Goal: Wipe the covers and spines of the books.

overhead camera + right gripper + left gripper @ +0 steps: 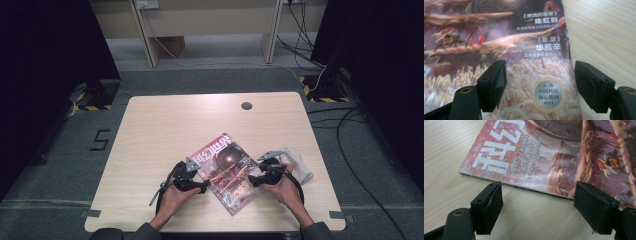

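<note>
A magazine (226, 171) with a reddish cover and white title characters lies closed and askew on the wooden table (165, 125). My left gripper (204, 186) is at the magazine's left edge, jaws open, and the spine edge of the magazine (544, 157) lies just beyond the tips. My right gripper (252, 180) is at the magazine's right side. Its jaws stand open above the lower cover of the magazine (506, 57), one tip over the cover and the other past its edge above bare wood. Nothing is clamped by either gripper.
A crumpled white cloth (300, 162) lies on the table just right of my right hand. A round grommet hole (246, 105) sits near the far edge. Cables (350, 125) run across the floor to the right of the table.
</note>
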